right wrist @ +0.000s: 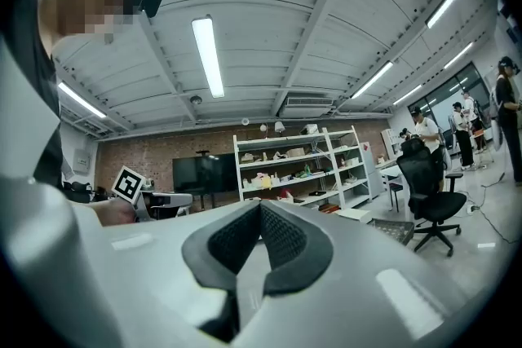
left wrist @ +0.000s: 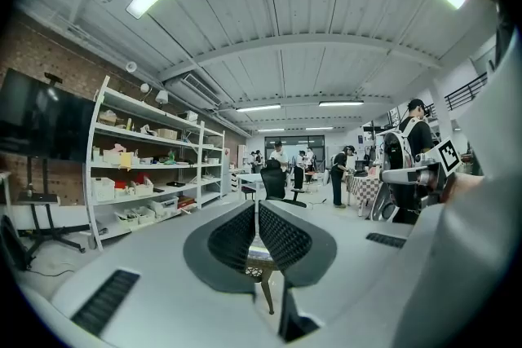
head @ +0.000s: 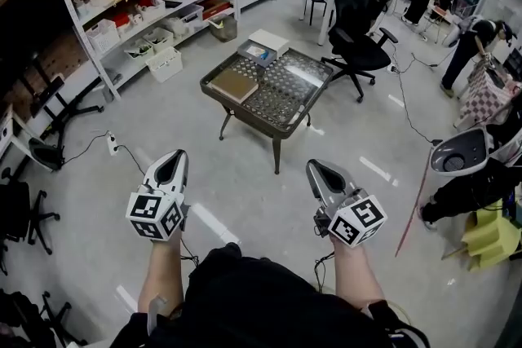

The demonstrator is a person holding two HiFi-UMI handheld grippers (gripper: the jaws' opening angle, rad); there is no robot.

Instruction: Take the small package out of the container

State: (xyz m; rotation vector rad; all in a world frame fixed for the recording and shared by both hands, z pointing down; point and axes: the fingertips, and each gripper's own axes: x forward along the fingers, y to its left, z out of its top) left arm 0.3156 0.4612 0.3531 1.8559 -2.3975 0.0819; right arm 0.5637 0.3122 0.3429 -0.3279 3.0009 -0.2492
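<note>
Container (head: 267, 42) sits at bench (head: 285, 94) far corner. Left hand-held gripper (head: 171, 161) and right hand-held gripper (head: 316, 171): jaws closed, empty, well short of bench.

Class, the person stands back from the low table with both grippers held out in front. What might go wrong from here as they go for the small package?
1. The left gripper and right gripper both have their jaws shut; unless one opens first, it may just push things on the table.
2. A power strip with its cable lies on the floor near the path: a trip hazard.
</note>
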